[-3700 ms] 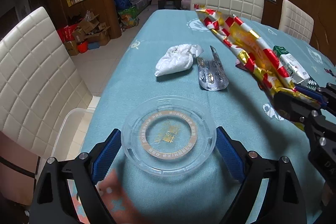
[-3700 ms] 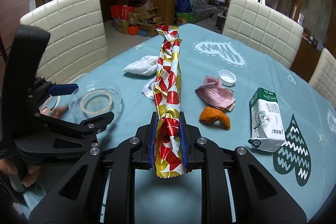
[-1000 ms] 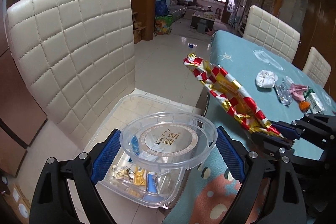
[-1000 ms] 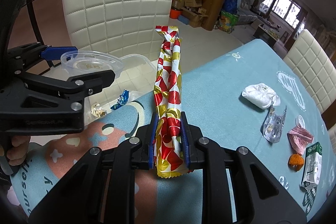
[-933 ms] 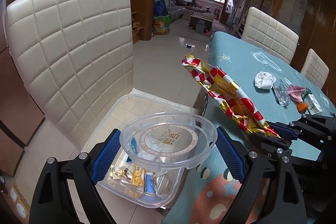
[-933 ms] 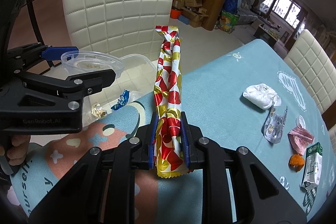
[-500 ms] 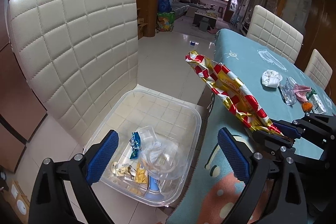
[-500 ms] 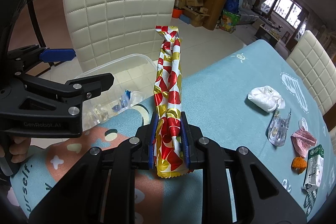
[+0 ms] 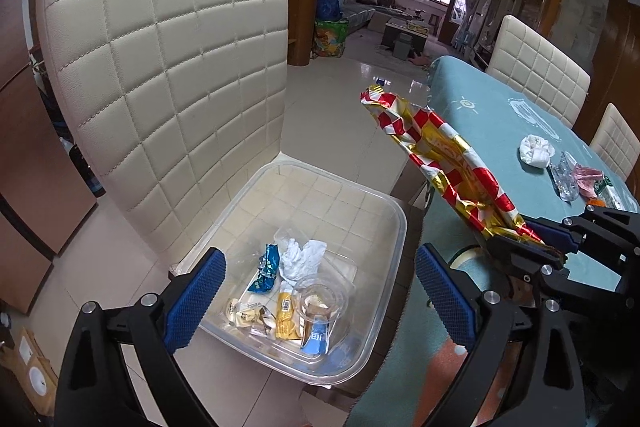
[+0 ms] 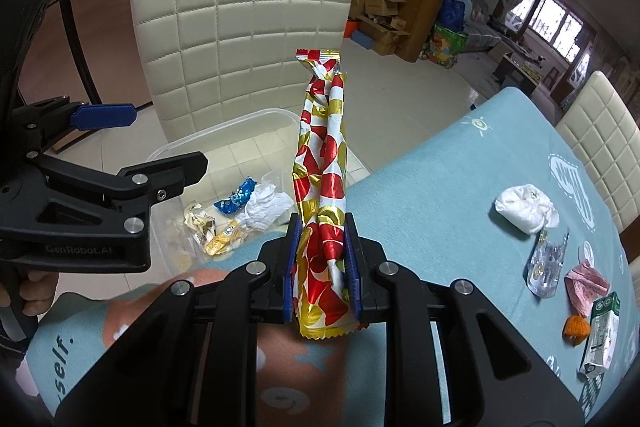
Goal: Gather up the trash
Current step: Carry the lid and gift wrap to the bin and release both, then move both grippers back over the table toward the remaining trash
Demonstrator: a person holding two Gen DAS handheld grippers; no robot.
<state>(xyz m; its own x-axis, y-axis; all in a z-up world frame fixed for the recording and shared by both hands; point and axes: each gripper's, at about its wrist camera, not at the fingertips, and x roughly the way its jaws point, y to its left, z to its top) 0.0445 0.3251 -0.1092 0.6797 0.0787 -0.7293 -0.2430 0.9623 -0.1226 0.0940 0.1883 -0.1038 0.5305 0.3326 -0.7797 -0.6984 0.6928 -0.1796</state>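
Note:
My left gripper (image 9: 320,259) stands open and holds nothing, hovering over a clear plastic bin (image 9: 394,227) on a chair seat. In the bin lie a clear round lid (image 9: 322,301), a crumpled tissue (image 9: 302,259) and several small wrappers. My right gripper (image 10: 322,251) is shut on the lower end of a long red, gold and white wrapper (image 10: 324,155), which sticks up and forward over the table's edge. In the left wrist view that wrapper (image 9: 440,163) slants up to the left from the right gripper (image 9: 536,243), beside the bin. The left gripper (image 10: 168,137) shows at the left of the right wrist view.
A cream quilted chair back (image 9: 168,67) rises behind the bin. On the teal tablecloth (image 10: 440,227) at the right lie a white tissue wad (image 10: 524,207), a blister pack (image 10: 546,263), pink paper (image 10: 586,285), an orange scrap (image 10: 576,329) and a carton (image 10: 600,339).
The clear round lid left my left gripper and dropped into the bin; the left jaws now stand wide with nothing between them. The right gripper keeps its hold on the wrapper.

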